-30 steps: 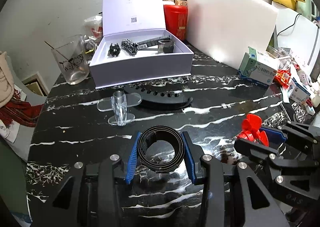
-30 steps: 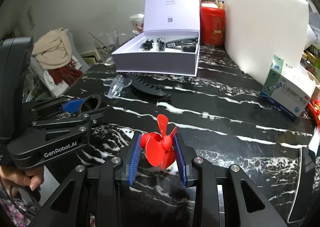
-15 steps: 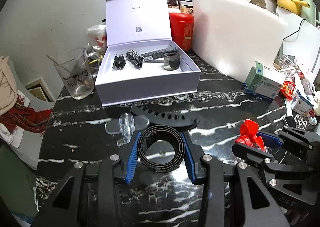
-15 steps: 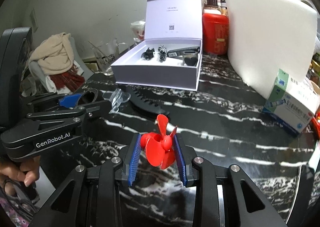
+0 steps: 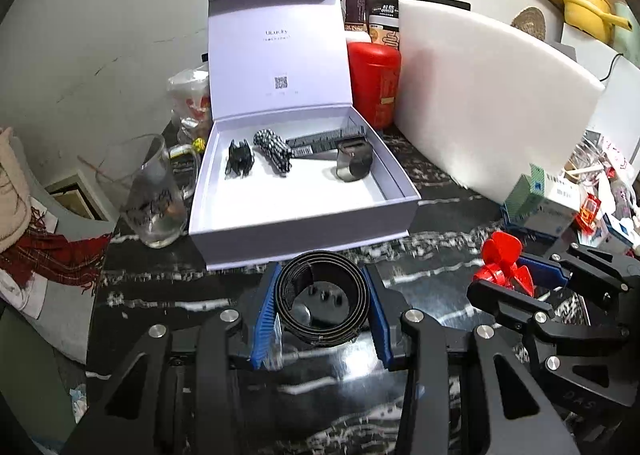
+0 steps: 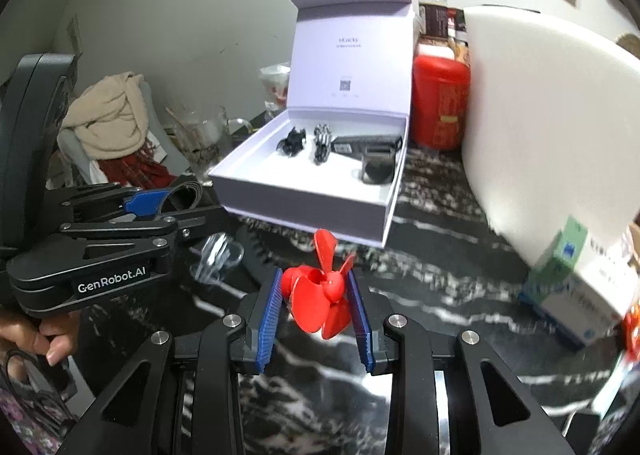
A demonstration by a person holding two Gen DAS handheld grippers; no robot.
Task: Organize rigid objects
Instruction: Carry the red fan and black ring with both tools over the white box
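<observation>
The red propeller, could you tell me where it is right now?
The red propeller sits between the right gripper fingers, above the table, near the open white box.

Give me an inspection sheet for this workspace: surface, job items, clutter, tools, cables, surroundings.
Surface: black marble table with white veins.
Job's things: open white box, lid upright, holds four dark items; black ring and red propeller are held.
Clutter: glass mug, red canister, medicine carton, white foam board.
Grippers: left tool shut on black ring; right tool shut on red propeller.
Cables: black cable at far right.
Surroundings: grey wall, framed pictures, clothes pile.
</observation>
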